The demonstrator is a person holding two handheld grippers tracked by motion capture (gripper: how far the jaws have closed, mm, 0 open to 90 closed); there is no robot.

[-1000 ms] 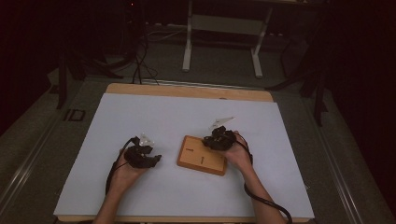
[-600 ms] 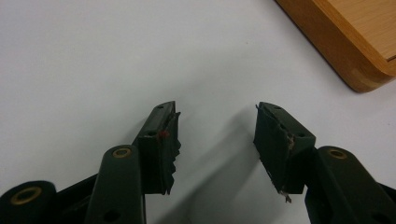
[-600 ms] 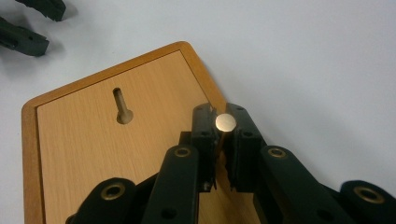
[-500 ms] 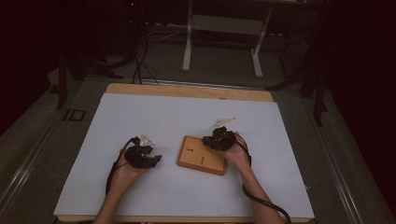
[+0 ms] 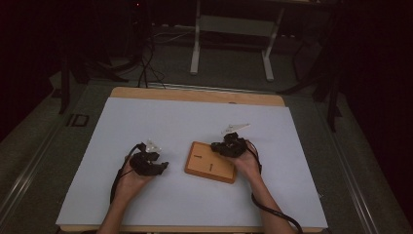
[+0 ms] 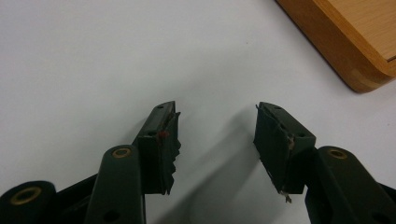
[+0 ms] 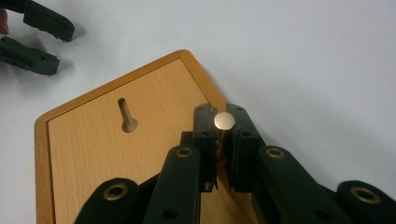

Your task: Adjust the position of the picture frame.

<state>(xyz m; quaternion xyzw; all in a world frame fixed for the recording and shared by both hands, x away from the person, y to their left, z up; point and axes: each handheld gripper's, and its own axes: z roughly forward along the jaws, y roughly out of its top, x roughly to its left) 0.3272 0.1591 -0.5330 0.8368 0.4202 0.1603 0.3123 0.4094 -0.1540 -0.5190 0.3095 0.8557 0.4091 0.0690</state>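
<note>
While the left gripper [image 6: 215, 140] gapes empty, the right gripper [image 7: 223, 135] pinches a metal pin [image 7: 224, 120].

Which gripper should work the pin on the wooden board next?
Right. The right gripper is over the wooden board, jaws closed on the brass-headed pin. The left gripper is open over bare table, beside the board.

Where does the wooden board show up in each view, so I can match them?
High view: the board lies at centre, under the right tool.
Left gripper view: its rounded corner sits at top right, apart from the open left tool.
Right gripper view: it spreads across the lower left, with a keyhole slot.
Shared landmark: the white table cover.
</note>
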